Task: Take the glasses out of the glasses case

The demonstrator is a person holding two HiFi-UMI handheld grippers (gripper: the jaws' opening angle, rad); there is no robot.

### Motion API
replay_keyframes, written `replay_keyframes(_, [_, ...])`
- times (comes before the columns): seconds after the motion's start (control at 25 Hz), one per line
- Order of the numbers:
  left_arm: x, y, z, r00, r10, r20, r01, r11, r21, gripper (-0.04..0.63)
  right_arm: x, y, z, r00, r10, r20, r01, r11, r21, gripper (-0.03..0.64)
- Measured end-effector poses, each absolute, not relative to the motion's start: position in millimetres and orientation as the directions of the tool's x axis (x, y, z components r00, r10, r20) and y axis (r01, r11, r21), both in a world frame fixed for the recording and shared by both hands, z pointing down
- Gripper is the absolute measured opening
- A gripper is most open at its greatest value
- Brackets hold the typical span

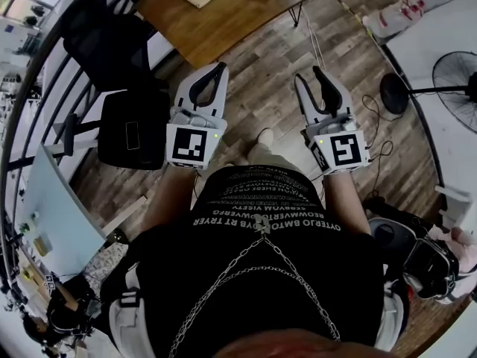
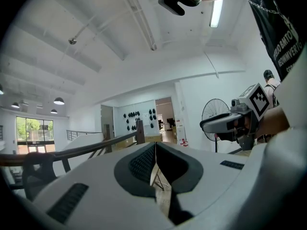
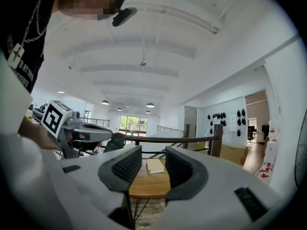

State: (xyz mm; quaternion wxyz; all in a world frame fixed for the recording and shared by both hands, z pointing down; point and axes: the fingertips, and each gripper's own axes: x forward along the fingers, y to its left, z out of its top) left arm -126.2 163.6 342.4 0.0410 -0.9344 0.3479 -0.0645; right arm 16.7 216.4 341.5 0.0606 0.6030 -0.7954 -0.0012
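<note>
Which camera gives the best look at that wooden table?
The head view: the wooden table lies broad, seen from above. The right gripper view frames a piece between its jaws; the left gripper view, hardly any of it.

The left tool (image 2: 155,148) holds its jaws together (tips touching), a fan (image 2: 214,115) beyond.

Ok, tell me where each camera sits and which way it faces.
Head view: on the person's head, facing steeply down; black shirt, left gripper and right gripper show.
Left gripper view: on the left gripper, facing across the room along its shut tongs; right gripper shows.
Right gripper view: on the right gripper, facing the wooden table between open tongs; left gripper shows.
Shared: head and right gripper views show that table.
</note>
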Motion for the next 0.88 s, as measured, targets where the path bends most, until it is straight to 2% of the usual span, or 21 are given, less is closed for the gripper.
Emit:
replay_keyframes(0.28, [-98, 147, 337, 0.751, -0.653, 0.099, -0.641, -0.757, -0.128, 0.029, 39, 199, 340, -0.260, -0.955, 0.144, -0.960, 0.272, 0.069, 0.141])
replay_keyframes(0.44, [-79, 139, 332, 0.746, -0.659, 0.092, -0.647, -0.751, -0.136, 0.029, 53, 191, 338, -0.297, -0.949, 0.106, -0.950, 0.305, 0.071, 0.141])
replay_keyframes(0.56, [-66, 130, 333, 0.739, -0.668, 0.093, -0.655, -0.743, -0.135, 0.029, 65, 181, 341, -0.303, -0.944, 0.133, -0.948, 0.313, 0.065, 0.141])
replay_keyframes(0.88, [-34, 121, 324, 0.714, -0.693, 0.093, -0.678, -0.719, -0.154, 0.029, 98, 167, 333, -0.362, -0.930, 0.065, -0.930, 0.365, 0.046, 0.137])
